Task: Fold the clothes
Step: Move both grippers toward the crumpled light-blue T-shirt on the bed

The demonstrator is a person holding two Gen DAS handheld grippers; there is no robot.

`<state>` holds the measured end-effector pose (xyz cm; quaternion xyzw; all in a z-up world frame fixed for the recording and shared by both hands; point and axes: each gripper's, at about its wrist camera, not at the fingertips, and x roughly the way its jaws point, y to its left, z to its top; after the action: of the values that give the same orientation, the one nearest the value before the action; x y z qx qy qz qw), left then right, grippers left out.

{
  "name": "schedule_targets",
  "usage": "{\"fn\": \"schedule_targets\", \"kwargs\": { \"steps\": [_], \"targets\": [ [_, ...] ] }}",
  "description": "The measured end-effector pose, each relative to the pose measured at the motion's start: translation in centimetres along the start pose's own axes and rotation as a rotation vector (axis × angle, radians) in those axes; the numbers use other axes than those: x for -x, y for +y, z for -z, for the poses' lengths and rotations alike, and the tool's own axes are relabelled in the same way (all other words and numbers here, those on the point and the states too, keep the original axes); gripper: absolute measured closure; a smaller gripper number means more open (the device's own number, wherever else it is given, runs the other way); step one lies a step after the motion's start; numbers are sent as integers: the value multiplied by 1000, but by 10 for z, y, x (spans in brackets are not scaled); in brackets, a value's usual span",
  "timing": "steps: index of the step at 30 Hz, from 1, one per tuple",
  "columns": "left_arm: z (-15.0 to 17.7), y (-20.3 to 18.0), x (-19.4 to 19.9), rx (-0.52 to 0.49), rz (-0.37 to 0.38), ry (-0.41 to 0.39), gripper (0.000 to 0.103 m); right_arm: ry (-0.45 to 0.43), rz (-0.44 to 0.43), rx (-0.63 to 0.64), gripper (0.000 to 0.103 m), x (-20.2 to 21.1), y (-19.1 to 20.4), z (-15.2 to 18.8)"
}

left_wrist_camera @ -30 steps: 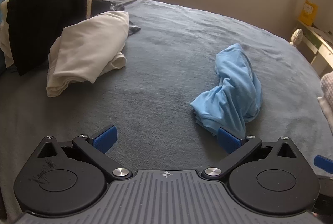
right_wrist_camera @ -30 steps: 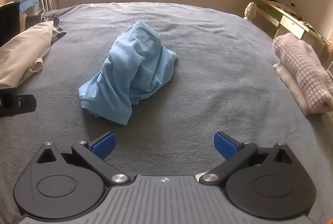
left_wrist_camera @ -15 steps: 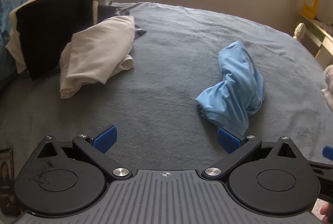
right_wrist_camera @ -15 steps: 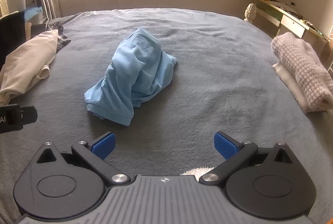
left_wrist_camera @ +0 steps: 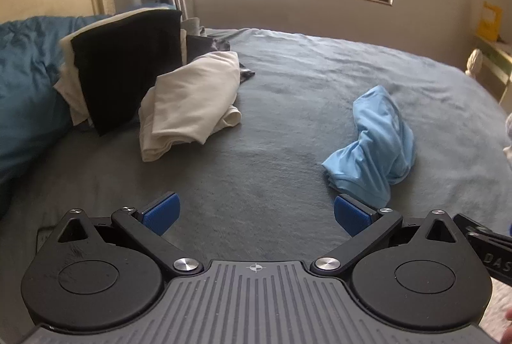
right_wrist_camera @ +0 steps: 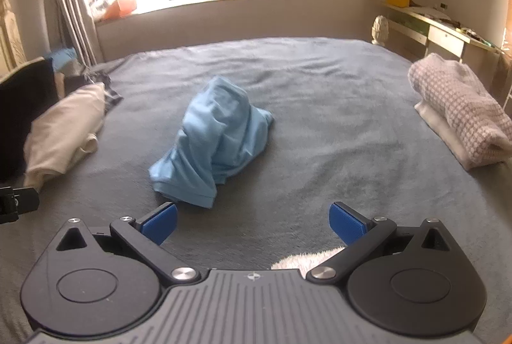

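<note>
Two spread claws, crumpled blue garment point(right_wrist_camera: 217, 139) ahead

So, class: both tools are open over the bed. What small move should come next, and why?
Probably bring the right tool forward and down to the near hem of the crumpled light blue shirt. It lies unfolded on the grey bedcover, just ahead of that tool, and both tools are open and hold nothing.

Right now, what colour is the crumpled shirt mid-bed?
Light blue shirt, clearest in the right wrist view.
</note>
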<state>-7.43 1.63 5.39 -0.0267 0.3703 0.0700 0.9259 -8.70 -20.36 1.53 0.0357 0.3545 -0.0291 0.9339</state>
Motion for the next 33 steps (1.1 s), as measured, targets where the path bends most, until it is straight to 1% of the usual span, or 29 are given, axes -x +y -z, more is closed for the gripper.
{"fn": "schedule_targets", "kwargs": {
  "steps": [3, 6, 12, 14, 18, 20, 22, 24, 26, 28, 33],
  "targets": [
    [1, -3, 12, -3, 14, -13, 0, -24, -14, 15, 0, 7, 3, -1],
    [0, -7, 19, -22, 33, -30, 0, -24, -22, 2, 0, 8, 4, -1],
    [-5, -22, 17, -64, 65, -38, 0, -6, -28, 1, 0, -1, 9, -2],
    [-6, -28, 16, -63, 88, -25, 0, -5, -28, 9, 0, -5, 10, -5],
    [-4, -37, 25, -95, 68, -51, 0, 3, -17, 2, 0, -14, 2, -8],
    [-4, -39, 28, -111, 60, -42, 0, 23, -15, -21, 0, -19, -5, -9],
    [-3, -40, 30, -136, 55, -44, 0, 55, -39, -67, 0, -25, -14, -9],
    [-4, -40, 28, -146, 36, -69, 0, 66, -46, -84, 0, -29, -16, -8],
    [-8, -37, 21, -101, 31, -68, 0, 63, -32, -60, 0, -33, -12, -7],
    [-13, -32, 12, -55, 53, -49, 0, 63, -28, -36, 0, -35, -8, -7],
    [-21, -23, -11, 6, 28, -53, 0, 66, -4, -22, 0, -47, -3, -16]
  ]
}}
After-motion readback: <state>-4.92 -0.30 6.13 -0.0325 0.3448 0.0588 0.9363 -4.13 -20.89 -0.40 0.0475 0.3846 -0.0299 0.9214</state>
